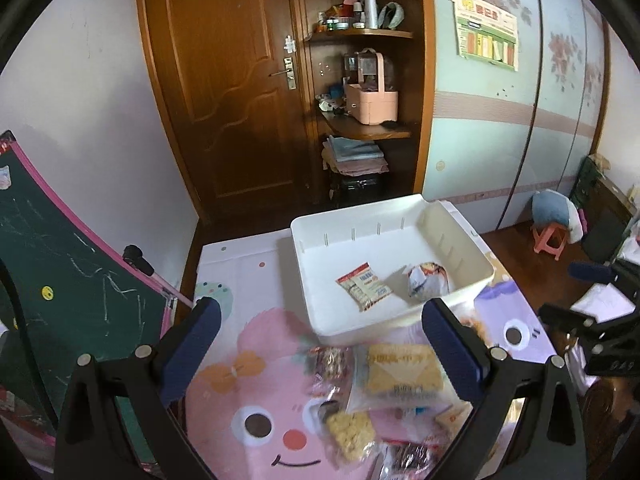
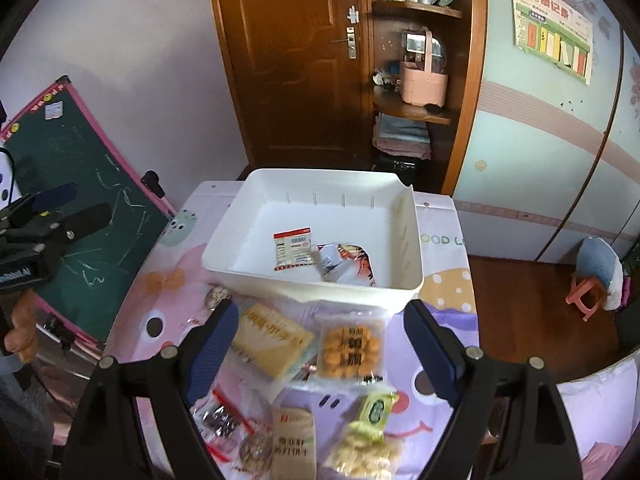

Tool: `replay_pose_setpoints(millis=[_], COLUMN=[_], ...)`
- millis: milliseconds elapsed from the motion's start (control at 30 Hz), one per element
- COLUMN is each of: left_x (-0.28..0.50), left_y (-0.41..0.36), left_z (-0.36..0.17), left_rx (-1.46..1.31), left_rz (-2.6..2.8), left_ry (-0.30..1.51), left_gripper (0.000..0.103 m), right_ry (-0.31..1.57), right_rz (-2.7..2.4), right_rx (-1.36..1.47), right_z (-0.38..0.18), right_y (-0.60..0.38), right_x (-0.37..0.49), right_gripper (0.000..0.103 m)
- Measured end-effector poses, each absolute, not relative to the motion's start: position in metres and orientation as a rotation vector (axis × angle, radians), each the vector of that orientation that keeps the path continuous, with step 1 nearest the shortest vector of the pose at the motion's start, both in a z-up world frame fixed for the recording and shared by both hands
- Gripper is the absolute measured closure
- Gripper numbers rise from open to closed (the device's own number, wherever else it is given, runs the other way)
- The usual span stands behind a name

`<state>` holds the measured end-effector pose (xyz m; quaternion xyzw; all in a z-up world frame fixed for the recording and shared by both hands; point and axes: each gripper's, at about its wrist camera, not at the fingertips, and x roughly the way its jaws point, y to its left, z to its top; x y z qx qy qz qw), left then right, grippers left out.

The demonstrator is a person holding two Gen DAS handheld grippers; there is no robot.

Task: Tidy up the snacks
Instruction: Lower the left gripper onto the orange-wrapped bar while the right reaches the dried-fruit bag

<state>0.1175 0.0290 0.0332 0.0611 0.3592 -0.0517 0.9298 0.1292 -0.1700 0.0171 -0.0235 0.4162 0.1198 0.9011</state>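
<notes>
A white bin stands at the far side of the cartoon tablecloth, holding a small red-and-white packet and a crumpled foil bag. In front of it lie loose snacks: a yellow cracker pack, an orange biscuit pack, green-labelled puffs and a beige pack. My right gripper hovers open over them, holding nothing. My left gripper is open and empty above the bin's near wall, over the yellow cracker pack and a puff pack.
A green chalkboard leans just left of the table. Behind the table are a wooden door and corner shelves holding a pink basket. A pink stool stands on the floor to the right.
</notes>
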Motion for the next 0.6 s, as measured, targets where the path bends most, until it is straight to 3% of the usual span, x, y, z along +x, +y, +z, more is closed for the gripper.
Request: replay_pose_setpoints(millis=[267, 600], left_x=[0.066, 0.01], left_y=[0.023, 0.013], left_z=[0.003, -0.099], left_rx=[0.17, 0.239], left_rz=[-0.185, -0.252], left_ry=[0.798, 0.956], left_gripper=[0.003, 0.003], right_ry=[0.895, 1.072], right_rz=[0.31, 0.367], right_rx=[-0.049, -0.03], right_z=[0.003, -0.09], right_y=[-0.159, -0.14], right_x=[0.082, 0.047], right_gripper=[0.018, 0.022])
